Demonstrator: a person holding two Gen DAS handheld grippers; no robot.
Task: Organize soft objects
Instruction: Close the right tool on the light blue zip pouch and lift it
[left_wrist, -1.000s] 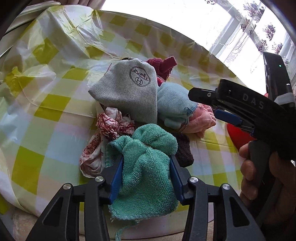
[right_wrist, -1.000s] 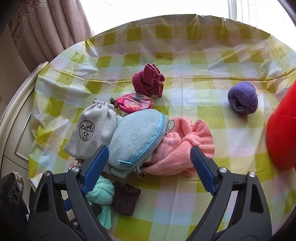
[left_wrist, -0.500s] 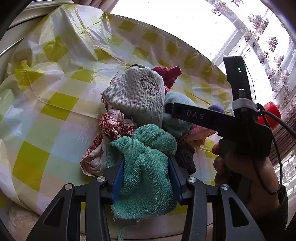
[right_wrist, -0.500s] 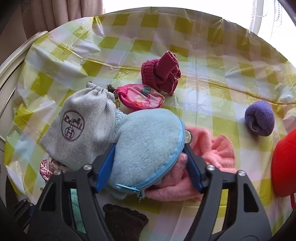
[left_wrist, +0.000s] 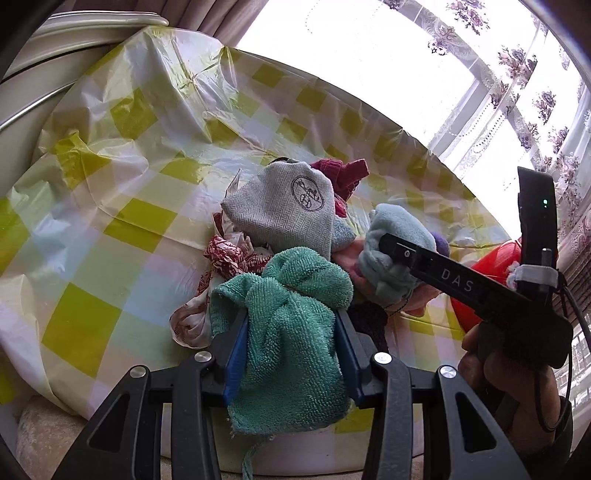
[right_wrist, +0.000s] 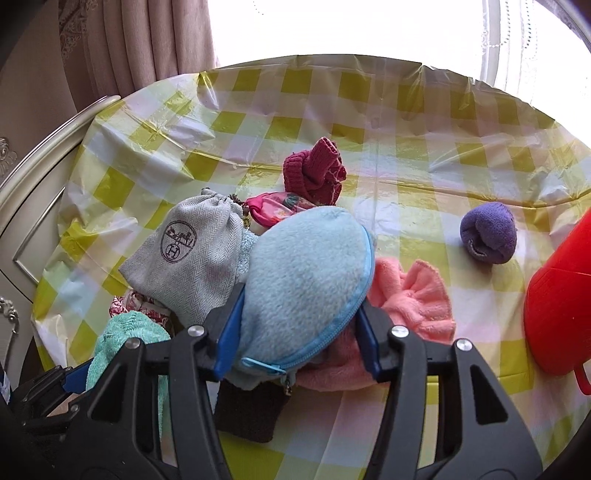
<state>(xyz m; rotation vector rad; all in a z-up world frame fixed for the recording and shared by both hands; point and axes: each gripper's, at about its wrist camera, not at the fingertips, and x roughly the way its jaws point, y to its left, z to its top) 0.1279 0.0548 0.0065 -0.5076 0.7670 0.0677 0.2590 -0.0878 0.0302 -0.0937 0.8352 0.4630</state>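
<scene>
While the left gripper sits clamped on the teal terry-cloth towel at the bottom centre of its frame, the one to watch is the right gripper. Its jaws are closing around the pale blue fleecy zip pouch, and the blue pads look like they're already pressing into both sides of it.

The pouch fills the middle of the right wrist frame, straight ahead of the tongs, so nothing needs lining up. Its long axis runs on a diagonal, from the zipper pull at lower left up to the rounded end at upper right, and the jaws straddle it across the narrower width near the zipper end. That seems a decent way to hold it, though it's squishy, so I'd guess it can sag or slide out of the pads when lifted.

It's lying partly on the coral-pink fluffy towel to its right and leaning against the grey herringbone drawstring bag with a round logo to its left, all on the yellow-and-white checked plastic tablecloth. In the left wrist frame the right gripper reaches in from the right edge onto the pouch, so the right hand is clearly the nearer one. Lifting could drag the pink towel along.
</scene>
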